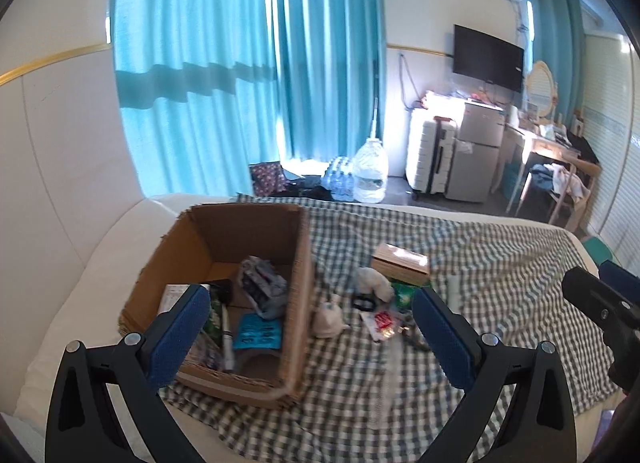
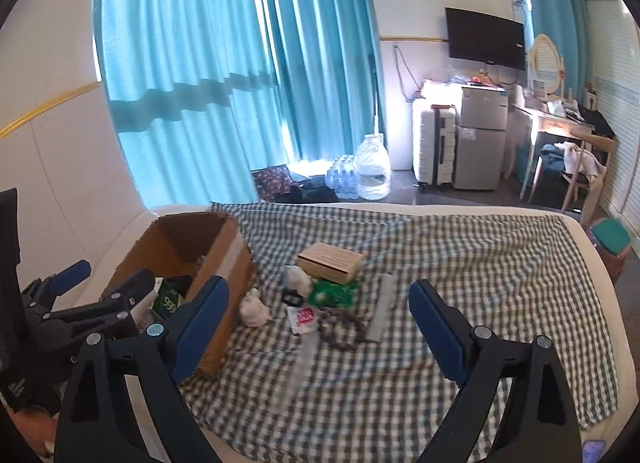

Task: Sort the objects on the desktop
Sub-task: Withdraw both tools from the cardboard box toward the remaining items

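Loose objects are spread on a checked cloth beside a cardboard box, with both grippers held spread and empty.

The cardboard box (image 1: 224,295) is seen at centre left of the left wrist view, already holding a blue packet (image 1: 258,333) and a patterned pouch (image 1: 262,283). To its right, on the checked cloth (image 1: 460,247), a wooden box (image 1: 400,263), a green packet (image 2: 332,293), a red-and-white sachet (image 2: 304,317) and a white plush toy (image 2: 254,309) are scattered close together. The left gripper (image 1: 310,337) is hung over the box's right wall, fingers released. The right gripper (image 2: 320,333) is hung over the cluster, fingers likewise released.
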Available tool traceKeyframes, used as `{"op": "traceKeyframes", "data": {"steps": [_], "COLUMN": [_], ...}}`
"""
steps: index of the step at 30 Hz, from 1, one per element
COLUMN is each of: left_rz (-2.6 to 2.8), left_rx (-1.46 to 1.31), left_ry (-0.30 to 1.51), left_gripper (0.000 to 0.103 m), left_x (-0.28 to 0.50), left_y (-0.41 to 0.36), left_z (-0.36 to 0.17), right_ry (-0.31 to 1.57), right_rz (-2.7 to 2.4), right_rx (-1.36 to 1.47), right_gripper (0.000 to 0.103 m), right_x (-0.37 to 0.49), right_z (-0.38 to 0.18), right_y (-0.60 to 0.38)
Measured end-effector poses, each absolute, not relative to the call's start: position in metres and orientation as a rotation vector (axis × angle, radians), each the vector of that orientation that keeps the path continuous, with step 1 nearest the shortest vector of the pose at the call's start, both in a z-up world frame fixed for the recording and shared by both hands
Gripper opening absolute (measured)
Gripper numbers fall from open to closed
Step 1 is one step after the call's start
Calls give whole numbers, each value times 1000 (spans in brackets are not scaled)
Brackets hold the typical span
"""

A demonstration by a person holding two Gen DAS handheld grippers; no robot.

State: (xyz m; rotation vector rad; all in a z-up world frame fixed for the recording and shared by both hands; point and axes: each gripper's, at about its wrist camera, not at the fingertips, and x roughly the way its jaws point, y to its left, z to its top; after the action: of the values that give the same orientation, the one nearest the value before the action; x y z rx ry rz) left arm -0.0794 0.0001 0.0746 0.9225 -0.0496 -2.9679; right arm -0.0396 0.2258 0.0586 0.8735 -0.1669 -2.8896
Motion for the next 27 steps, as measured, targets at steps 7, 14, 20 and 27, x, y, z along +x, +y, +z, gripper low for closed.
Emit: {"op": "traceKeyframes", "data": {"steps": [7,14,20,27], "left_rz": [-3016,-3032,-3008,-2925], "left_rx": [1000,1105,1199,1358], "left_ry": [-64,-85,-121,-157], "left_gripper": [103,103,103,103], "left_x": [-63,-64,-76,-98], "left_y": [45,62,69,74], "left_z": [48,9,-29,-93], "right_ry": [-176,-226,-299,-303], "right_rz": [-2918,-2899,-2862,-2815], "right_rx": [929,1004,1112,1235], "right_gripper": [92,92,92,92], "right_x": [-23,-31,-47,-72], "right_z": [39,4,-38,-79], "right_y": [259,272,283,287]}}
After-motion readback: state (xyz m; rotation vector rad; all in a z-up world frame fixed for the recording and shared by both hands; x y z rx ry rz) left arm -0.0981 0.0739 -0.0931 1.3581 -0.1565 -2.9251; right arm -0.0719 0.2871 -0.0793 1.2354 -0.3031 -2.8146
